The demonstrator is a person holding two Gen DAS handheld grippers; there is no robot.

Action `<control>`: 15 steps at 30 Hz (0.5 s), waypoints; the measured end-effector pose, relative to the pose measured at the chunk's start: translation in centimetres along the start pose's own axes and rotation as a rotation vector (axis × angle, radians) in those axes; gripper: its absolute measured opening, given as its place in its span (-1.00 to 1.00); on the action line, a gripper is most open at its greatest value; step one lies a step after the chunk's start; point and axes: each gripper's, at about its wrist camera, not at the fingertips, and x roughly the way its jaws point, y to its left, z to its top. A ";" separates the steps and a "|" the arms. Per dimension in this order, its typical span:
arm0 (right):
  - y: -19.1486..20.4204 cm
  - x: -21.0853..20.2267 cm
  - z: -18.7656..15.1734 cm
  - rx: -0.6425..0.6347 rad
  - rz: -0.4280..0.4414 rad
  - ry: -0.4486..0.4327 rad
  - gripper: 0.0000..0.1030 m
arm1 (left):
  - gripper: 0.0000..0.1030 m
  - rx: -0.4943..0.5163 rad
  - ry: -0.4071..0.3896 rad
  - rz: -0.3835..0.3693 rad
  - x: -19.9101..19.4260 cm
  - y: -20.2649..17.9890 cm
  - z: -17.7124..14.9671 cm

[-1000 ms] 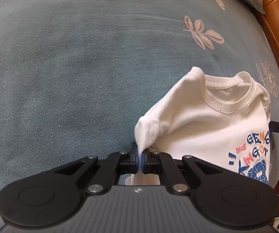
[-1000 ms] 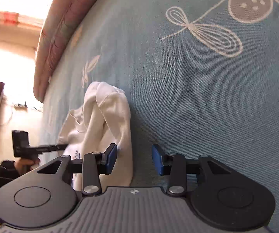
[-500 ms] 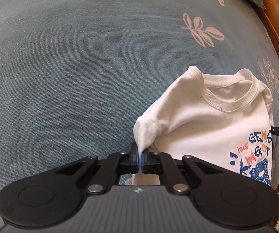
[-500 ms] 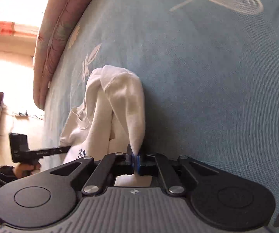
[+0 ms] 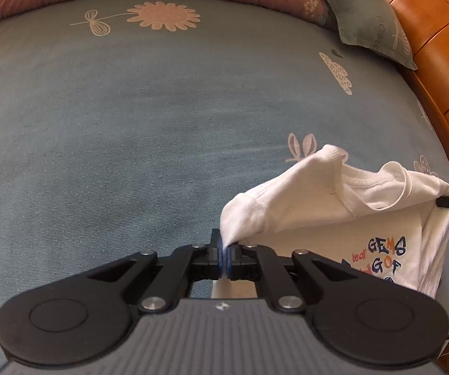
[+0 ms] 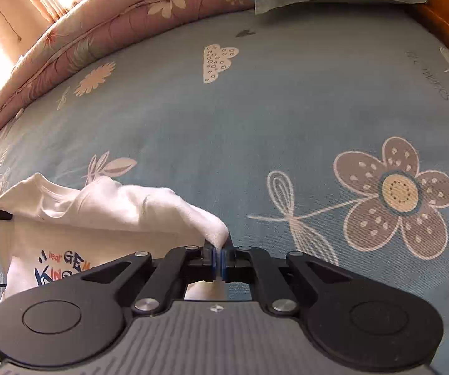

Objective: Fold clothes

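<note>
left gripper (image 5: 225, 254): jaws pressed together on the tip of one short sleeve of the white T-shirt (image 5: 324, 206), which pulls up into a taut peak from the pinch.
right gripper (image 6: 217, 261): jaws clamped on the other sleeve tip; seen from the left wrist, only its black finger end shows at the shirt's far shoulder.
white T-shirt: held up by both sleeves, the ribbed collar sagging between them, the body with its coloured lettering (image 5: 383, 254) hanging down toward the blue floral bedsheet (image 5: 130, 125). Whether the hem touches the sheet cannot be told.
surroundings: a folded pink quilt (image 6: 106, 28) and a grey-green pillow (image 5: 371, 25) lie at the far side of the bed, well apart from the shirt, by the wooden headboard (image 5: 436, 47).
step in hand: judged to be the lift and spread, shirt hung open before it is laid flat.
next move: likely calls for carrying both sleeves level over bare sheet and lowering hem first, keeping the two pinches apart so the front lies smooth.
</note>
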 end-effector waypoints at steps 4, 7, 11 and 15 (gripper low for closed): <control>-0.4 4.1 -1.0 -0.001 -0.047 0.133 -0.87 | -0.92 0.013 0.125 0.052 3.6 0.2 -0.6; -0.6 5.1 -1.4 0.013 -0.054 0.137 -0.87 | -0.92 0.011 0.104 0.061 3.9 0.2 -0.6; 0.1 3.4 0.2 -0.020 -0.064 0.051 -0.88 | -0.92 0.004 0.014 0.051 2.6 0.0 1.0; 1.5 1.6 2.7 -0.078 -0.088 -0.045 -0.88 | -0.92 0.014 -0.096 0.044 0.9 -0.9 3.5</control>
